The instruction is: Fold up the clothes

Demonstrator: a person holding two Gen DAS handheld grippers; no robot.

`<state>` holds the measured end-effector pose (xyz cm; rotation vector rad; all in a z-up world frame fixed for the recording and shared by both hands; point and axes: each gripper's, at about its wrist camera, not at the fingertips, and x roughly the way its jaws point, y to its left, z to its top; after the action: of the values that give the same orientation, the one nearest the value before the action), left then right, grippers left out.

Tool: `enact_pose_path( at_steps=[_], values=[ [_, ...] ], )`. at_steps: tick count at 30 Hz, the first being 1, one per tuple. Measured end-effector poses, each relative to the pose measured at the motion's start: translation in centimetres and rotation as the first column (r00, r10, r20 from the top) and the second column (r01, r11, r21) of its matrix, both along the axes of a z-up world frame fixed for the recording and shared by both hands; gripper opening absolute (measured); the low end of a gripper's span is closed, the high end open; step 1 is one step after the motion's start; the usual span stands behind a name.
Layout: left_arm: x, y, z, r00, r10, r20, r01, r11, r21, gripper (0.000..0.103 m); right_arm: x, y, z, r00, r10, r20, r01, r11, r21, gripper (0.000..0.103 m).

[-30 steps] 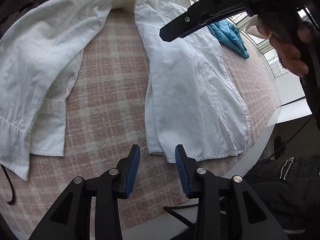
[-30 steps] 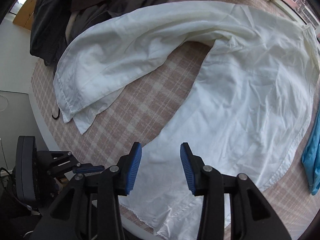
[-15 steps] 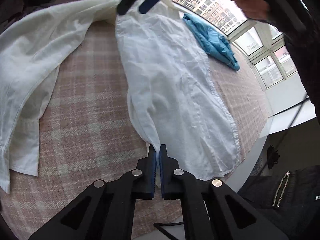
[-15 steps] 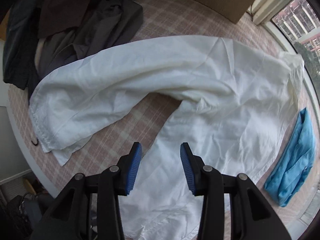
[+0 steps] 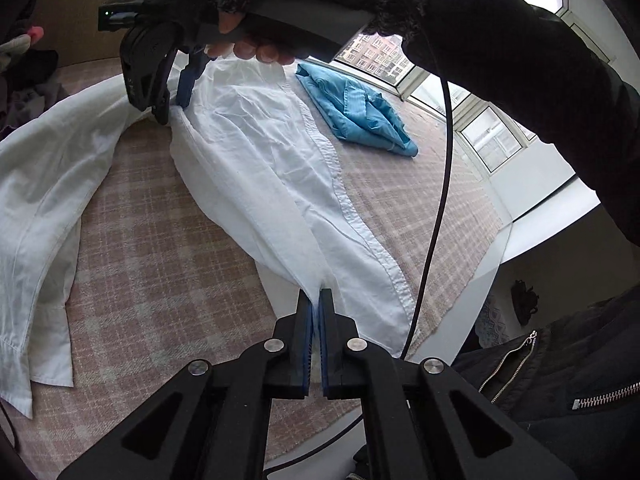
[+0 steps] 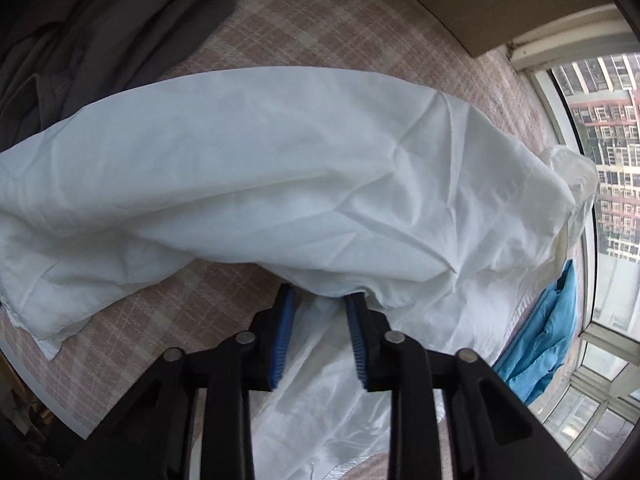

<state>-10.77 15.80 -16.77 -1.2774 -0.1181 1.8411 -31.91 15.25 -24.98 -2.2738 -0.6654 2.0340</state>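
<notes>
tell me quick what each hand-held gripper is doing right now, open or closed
Left hand-held gripper: closed, pinching the hem edge of the white shirt.
Right hand-held gripper: open, fingers at the shirt's underarm fold, not yet clamped.

My left gripper is clamped on the near hem of the shirt, which lies spread across the bed. Its sleeve trails off to the left. My right gripper, jaws apart, sits at the shirt's far end. A folded garment lies right of the shirt, toward the window. A clothes pile sits beyond the sleeve.
</notes>
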Motion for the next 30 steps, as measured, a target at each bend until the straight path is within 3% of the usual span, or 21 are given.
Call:
enact_pose_path(
  at_steps=[8,14,19,22,25,30],
  values=[
    [0.2,0.0,0.3,0.999,-0.033,-0.002,0.033,0.999,-0.002,0.002,-0.9,-0.4,0.9,1.0,-0.011,-0.004,0.011,1.0,-0.021,0.022],
    [0.4,0.4,0.5,0.999,-0.046,-0.007,0.046,0.999,0.006,0.002,-1.3,-3.6,-0.4,0.997,0.074,0.017,-0.075,0.994,0.082,0.024],
    [0.6,0.6,0.6,0.999,-0.05,-0.008,0.05,0.999,0.008,0.002,-1.5,-6.2,0.2,0.991,0.133,0.0,-0.132,0.987,0.089,0.024],
    [0.7,0.6,0.7,0.999,-0.05,-0.007,0.05,0.999,0.01,0.002,-2.5,-6.7,1.3,0.993,0.117,-0.021,-0.117,0.993,0.021,0.024],
    [0.6,0.4,0.7,0.999,-0.045,-0.005,0.045,0.999,0.005,0.002,-3.0,-6.3,2.7,0.999,0.05,0.012,-0.048,0.99,-0.131,0.024],
    [0.5,0.7,0.5,0.998,-0.056,-0.001,0.056,0.998,-0.004,0.002,-3.0,-5.2,3.1,0.994,-0.095,0.052,0.107,0.927,-0.36,0.025]
  ],
)
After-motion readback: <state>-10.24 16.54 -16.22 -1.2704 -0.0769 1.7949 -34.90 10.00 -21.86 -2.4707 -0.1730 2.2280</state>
